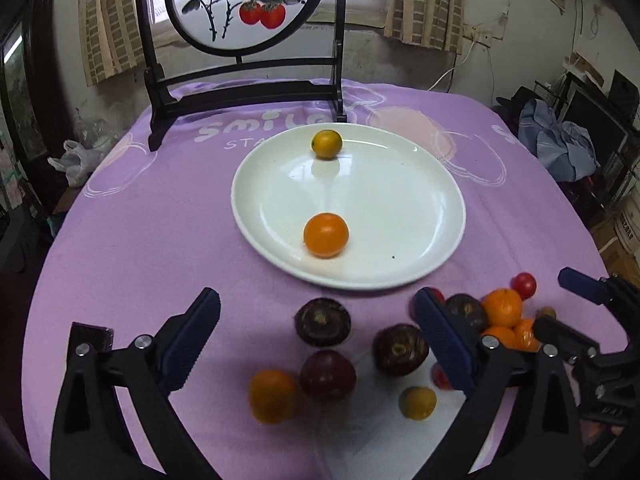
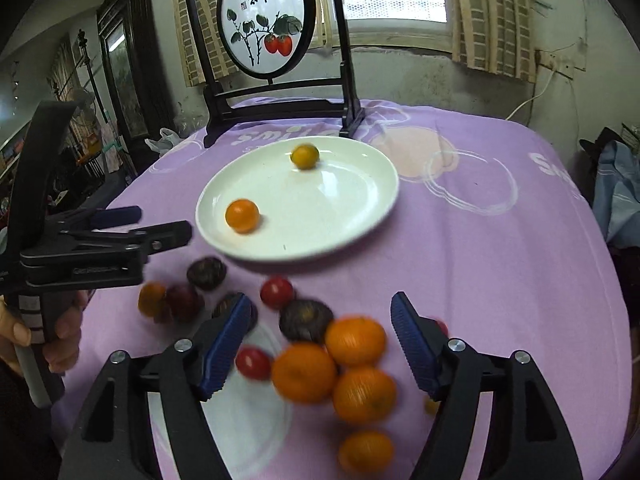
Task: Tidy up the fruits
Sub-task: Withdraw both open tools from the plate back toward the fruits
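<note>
A white plate (image 1: 420,216) sits mid-table on the purple cloth and holds an orange (image 1: 326,235) near its front and a small yellow citrus (image 1: 327,143) at its back. Loose fruit lies in front of the plate: dark purple fruits (image 1: 322,322), oranges (image 1: 502,307), a red tomato (image 1: 524,285) and a small yellow fruit (image 1: 418,402). My left gripper (image 1: 316,342) is open and empty above the dark fruits. My right gripper (image 2: 320,344) is open and empty over a cluster of oranges (image 2: 354,341) and dark fruit (image 2: 305,320).
A dark wooden stand with a round persimmon painting (image 1: 244,4) stands at the table's back edge. A white sheet (image 2: 244,412) lies under some fruit near the front. Clutter and bags sit beyond the table's right side (image 1: 560,144).
</note>
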Action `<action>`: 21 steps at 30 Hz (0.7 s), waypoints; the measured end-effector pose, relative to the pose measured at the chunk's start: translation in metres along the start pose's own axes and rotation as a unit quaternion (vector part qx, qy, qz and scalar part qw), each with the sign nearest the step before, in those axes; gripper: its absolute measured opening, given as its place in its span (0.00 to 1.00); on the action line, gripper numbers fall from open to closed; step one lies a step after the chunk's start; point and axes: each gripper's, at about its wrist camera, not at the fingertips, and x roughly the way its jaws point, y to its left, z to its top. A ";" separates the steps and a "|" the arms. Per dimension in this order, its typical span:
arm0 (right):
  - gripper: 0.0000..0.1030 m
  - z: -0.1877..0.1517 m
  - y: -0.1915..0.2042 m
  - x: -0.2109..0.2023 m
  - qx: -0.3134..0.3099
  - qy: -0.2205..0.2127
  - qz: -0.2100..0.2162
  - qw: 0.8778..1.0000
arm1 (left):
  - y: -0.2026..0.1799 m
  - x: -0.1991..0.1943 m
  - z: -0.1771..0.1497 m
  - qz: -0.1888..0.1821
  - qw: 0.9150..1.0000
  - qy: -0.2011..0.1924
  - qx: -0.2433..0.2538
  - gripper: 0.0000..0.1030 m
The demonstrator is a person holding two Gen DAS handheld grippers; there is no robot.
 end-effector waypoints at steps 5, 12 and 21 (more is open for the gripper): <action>0.73 -0.045 -0.016 -0.021 0.038 0.011 -0.006 0.999 | 0.005 -0.027 -0.046 0.020 0.999 -0.020 0.015 0.94; 0.73 -0.092 -0.010 -0.012 0.037 0.055 -0.026 0.997 | 0.026 -0.024 -0.103 -0.011 0.999 0.024 -0.035 0.95; 0.67 -0.084 -0.012 0.011 0.023 0.077 -0.067 0.994 | 0.024 -0.009 -0.120 -0.019 0.999 0.035 -0.033 0.95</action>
